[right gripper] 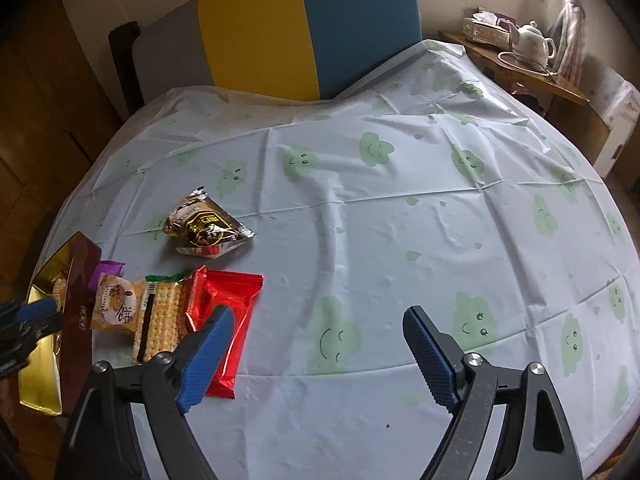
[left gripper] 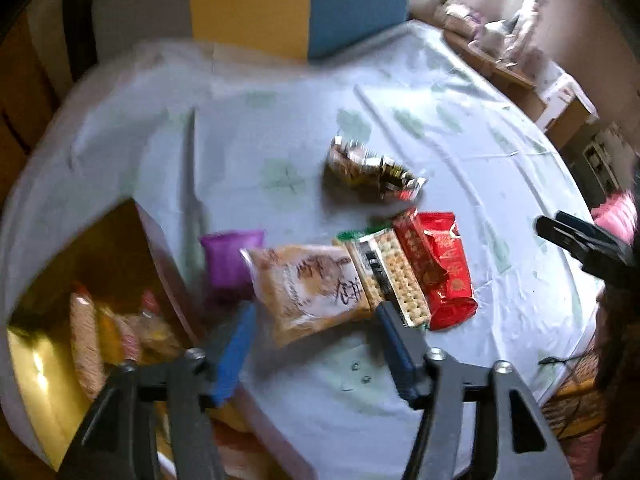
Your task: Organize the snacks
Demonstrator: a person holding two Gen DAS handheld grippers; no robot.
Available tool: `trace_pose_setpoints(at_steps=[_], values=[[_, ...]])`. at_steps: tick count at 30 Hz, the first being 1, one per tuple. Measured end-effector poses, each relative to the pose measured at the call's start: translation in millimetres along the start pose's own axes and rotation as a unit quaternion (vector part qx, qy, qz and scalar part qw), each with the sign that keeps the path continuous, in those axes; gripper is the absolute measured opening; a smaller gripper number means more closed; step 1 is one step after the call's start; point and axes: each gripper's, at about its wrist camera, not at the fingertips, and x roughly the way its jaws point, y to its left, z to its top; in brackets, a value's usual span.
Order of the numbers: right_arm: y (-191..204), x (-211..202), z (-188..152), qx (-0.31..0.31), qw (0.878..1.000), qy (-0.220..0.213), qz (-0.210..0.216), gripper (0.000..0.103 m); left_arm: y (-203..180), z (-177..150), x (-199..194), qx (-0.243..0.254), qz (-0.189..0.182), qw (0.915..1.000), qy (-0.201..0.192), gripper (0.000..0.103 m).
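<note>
Approaching phase: tan biscuit packet (left gripper: pixel 310 292) on table (left gripper: pixel 460 128), beside gold box (left gripper: pixel 36 364), being framed by left gripper (left gripper: pixel 314 312), jaws spread, nothing held. Right gripper (right gripper: pixel 318 320) being held spread, empty. Next: closing on packet, transfer to box judged required.

Left gripper (left gripper: pixel 314 312) and right gripper (right gripper: pixel 320 324): jaws spread wide.
</note>
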Motion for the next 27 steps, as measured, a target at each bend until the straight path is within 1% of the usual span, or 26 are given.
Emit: trace_pose_setpoints(at_steps=[2,6,8,9,12,14,15,16,18,19,20,23,25,27], values=[[0.4,-1.9,0.6,0.000,1.000,-0.003,0.002,0.087,-4.5,0.9,9.5,-0.009,-0.004,0.9998,0.019,0.063],[-2.1,-4.8,1.8,0.007,1.000,-0.006,0.007,0.088,-6.8,0.3,23.4,-0.026,0.005,0.9990,0.035,0.064],[-3.0,-4.7,3.0,0.011,1.000,-0.004,0.011,0.088,-6.4,1.8,30.4,-0.030,0.024,0.9988,0.032,0.070],[-2.7,-5.2,3.4,0.012,1.000,-0.004,0.014,0.088,-6.9,3.0,34.1,-0.029,0.024,0.9987,0.034,0.072],[0.1,-9.4,2.8,0.007,1.000,-0.009,0.022,0.089,-5.6,2.9,49.1,-0.042,0.012,0.9980,0.046,0.072],[2.3,-11.0,2.5,0.003,1.000,-0.010,0.024,0.089,-7.3,3.1,53.3,-0.045,-0.004,0.9981,0.042,0.072],[3.1,-11.4,2.7,0.002,1.000,-0.010,0.025,0.089,-9.5,2.6,54.9,-0.049,-0.025,0.9978,0.038,0.072],[3.5,-11.8,2.8,0.002,1.000,-0.010,0.026,0.089,-12.7,1.5,56.3,-0.053,-0.056,0.9963,0.036,0.072],[3.5,-13.0,2.9,0.002,1.000,-0.012,0.028,0.089,-19.0,-0.4,56.5,-0.053,-0.088,0.9941,0.036,0.072],[3.6,-13.4,3.1,0.002,1.000,-0.013,0.026,0.089,-23.5,-1.5,56.0,-0.046,-0.096,0.9937,0.037,0.072],[3.4,-13.4,3.1,0.002,1.000,-0.013,0.024,0.089,-26.5,-2.0,54.1,-0.037,-0.095,0.9941,0.037,0.072],[0.8,-13.0,2.7,0.007,1.000,-0.011,0.023,0.089,-23.7,2.5,39.4,-0.006,-0.059,0.9981,0.019,0.072],[-0.7,-11.8,2.7,0.011,1.000,-0.008,0.023,0.089,-8.8,15.0,26.8,-0.008,-0.033,0.9994,0.003,0.072],[-0.3,-11.8,2.7,0.012,1.000,-0.007,0.024,0.089,9.0,28.7,17.7,-0.016,0.009,0.9998,0.001,0.072]])
